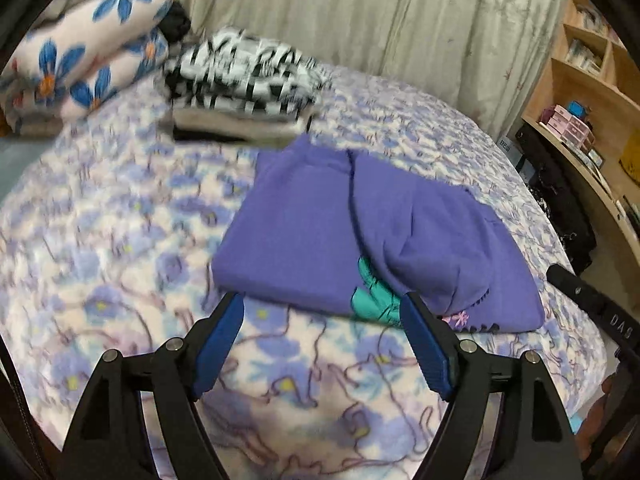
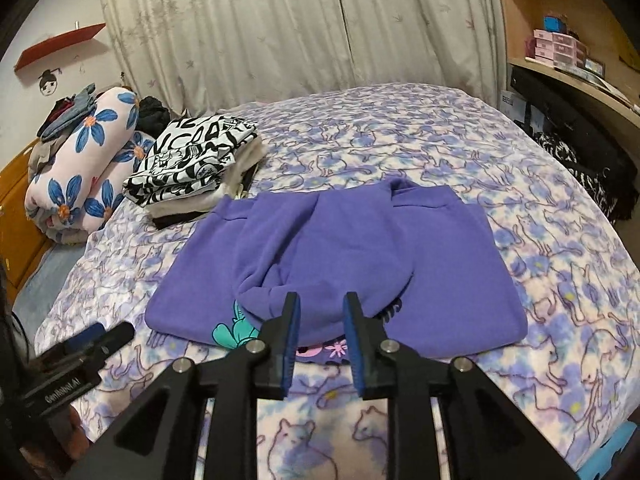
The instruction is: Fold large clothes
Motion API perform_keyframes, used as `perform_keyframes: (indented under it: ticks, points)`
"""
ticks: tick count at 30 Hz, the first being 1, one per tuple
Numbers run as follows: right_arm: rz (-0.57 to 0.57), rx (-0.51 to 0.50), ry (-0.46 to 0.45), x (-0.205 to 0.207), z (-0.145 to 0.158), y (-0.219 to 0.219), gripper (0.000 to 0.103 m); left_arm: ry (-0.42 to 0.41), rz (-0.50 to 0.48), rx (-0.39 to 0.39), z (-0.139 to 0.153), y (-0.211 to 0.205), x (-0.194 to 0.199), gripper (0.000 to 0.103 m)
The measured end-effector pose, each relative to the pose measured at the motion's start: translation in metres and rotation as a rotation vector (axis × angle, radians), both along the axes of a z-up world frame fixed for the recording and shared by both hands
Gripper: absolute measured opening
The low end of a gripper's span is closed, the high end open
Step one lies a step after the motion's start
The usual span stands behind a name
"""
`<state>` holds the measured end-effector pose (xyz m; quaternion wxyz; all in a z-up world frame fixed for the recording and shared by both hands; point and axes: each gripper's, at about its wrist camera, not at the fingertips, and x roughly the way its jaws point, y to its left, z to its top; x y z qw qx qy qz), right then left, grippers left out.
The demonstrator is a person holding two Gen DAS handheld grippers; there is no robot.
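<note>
My left gripper (image 1: 322, 312) gapes wide, right gripper (image 2: 322, 312) narrower, both empty at the half-folded purple fleece sweatshirt's (image 2: 336, 248) 6 o'clock hem, probably for lifting.

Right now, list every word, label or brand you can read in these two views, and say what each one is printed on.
"GenRobot.AI": white print on the black body of the left gripper, in the right wrist view.
"DAS": white letters on the black body of the right gripper, in the left wrist view; more may be cut off.
Black-and-white printed garment: its bold shapes look like lettering, but cannot be read.
Pink boxes on the shelf: labels too small.
Purple sweatshirt: its print shows no readable words.
</note>
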<state>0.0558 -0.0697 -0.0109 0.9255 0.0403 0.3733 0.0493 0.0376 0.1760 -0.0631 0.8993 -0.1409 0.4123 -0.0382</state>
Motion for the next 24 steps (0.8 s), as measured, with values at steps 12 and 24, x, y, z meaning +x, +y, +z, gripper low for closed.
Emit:
perform_keyframes:
  ticks: [12, 24]
  points:
    - [0.044, -0.070, -0.009, 0.041, -0.027, 0.028, 0.022, 0.140, 0.066, -0.294, -0.093, 0.029, 0.046, 0.079]
    - [0.070, -0.106, 0.098, 0.099, -0.101, 0.052, 0.021, 0.097, 0.157, -0.327, -0.122, 0.035, 0.109, 0.079]
